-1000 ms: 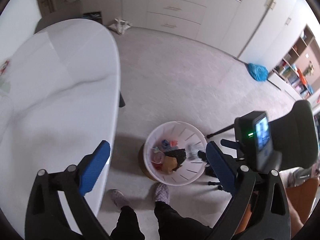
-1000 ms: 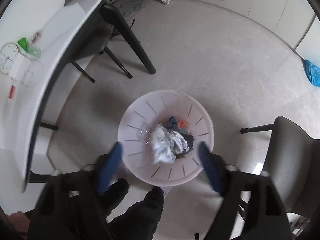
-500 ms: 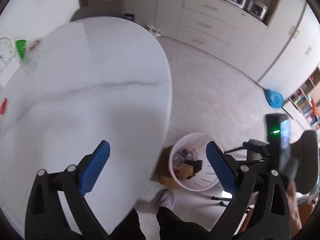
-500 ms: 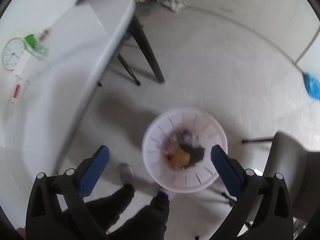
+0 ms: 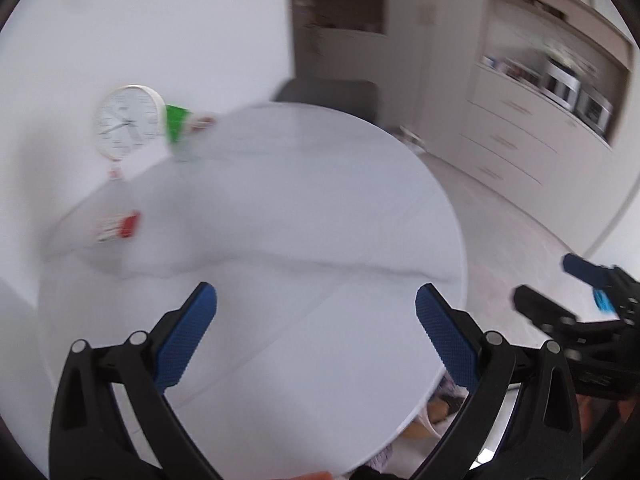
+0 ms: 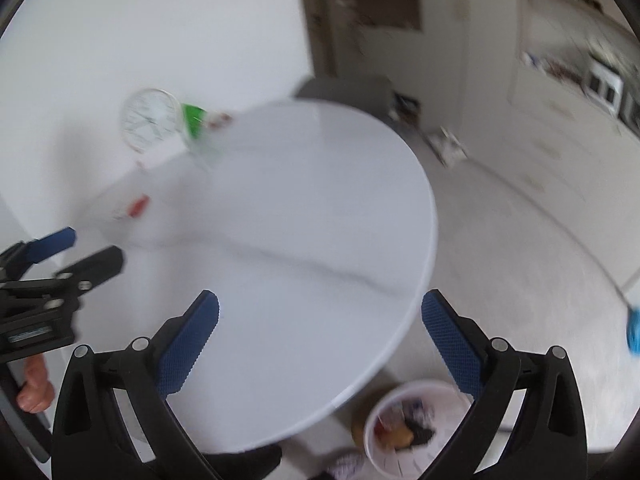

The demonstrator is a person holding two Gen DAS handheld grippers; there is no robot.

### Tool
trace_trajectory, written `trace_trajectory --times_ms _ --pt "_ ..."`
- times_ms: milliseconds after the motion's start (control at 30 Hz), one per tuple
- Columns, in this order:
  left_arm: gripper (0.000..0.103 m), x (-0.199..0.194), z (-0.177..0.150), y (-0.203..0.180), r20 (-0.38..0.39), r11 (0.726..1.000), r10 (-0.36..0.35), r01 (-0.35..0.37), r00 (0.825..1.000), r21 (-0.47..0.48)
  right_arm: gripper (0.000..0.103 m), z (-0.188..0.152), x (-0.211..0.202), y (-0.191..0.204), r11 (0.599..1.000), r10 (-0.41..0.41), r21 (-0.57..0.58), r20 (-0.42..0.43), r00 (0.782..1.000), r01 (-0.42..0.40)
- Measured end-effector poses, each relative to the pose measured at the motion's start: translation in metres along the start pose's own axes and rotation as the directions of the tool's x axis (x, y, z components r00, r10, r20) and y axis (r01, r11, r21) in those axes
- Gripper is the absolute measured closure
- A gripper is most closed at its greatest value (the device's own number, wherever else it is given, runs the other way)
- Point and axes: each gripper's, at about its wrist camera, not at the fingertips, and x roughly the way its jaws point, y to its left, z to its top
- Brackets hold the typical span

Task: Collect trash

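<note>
My left gripper (image 5: 316, 312) is open and empty above the near part of the round white table (image 5: 304, 208). My right gripper (image 6: 320, 320) is open and empty above the table's near right edge (image 6: 400, 280). A white trash basket (image 6: 416, 428) with several pieces of trash stands on the floor under that edge. Blurred on the far left of the table are a red-and-white packet (image 5: 120, 226), a green item (image 5: 176, 124) and a clear cup-like thing (image 6: 206, 152). The left gripper shows at the left of the right wrist view (image 6: 76, 250).
A white clock (image 5: 128, 122) leans at the wall behind the table. A grey chair (image 5: 332, 94) stands at the table's far side. Cabinets (image 5: 532, 120) line the right wall. A blue thing (image 6: 632, 328) lies on the floor at right.
Both grippers have swung up and left from over the trash basket to over the table. The crumpled white trash seen a second ago lies in the basket; both stayed open.
</note>
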Motion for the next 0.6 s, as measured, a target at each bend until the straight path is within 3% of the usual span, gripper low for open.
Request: trace_trajectory --times_ms 133,333,600 --pt "0.007 -0.018 0.013 0.037 0.042 0.994 0.058 -0.053 0.997 -0.092 0.002 0.031 -0.024 0.032 0.995 0.049 -0.086 0.081 0.996 -0.042" --pt "0.007 -0.023 0.02 0.062 0.052 0.986 0.09 -0.082 0.995 -0.145 0.002 0.056 -0.04 0.064 0.984 0.103 -0.161 0.154 0.983 -0.078" --pt "0.007 -0.014 0.023 0.07 0.048 0.986 0.09 -0.082 0.995 -0.144 0.002 0.064 -0.036 0.073 0.981 0.118 -0.171 0.147 0.982 -0.092"
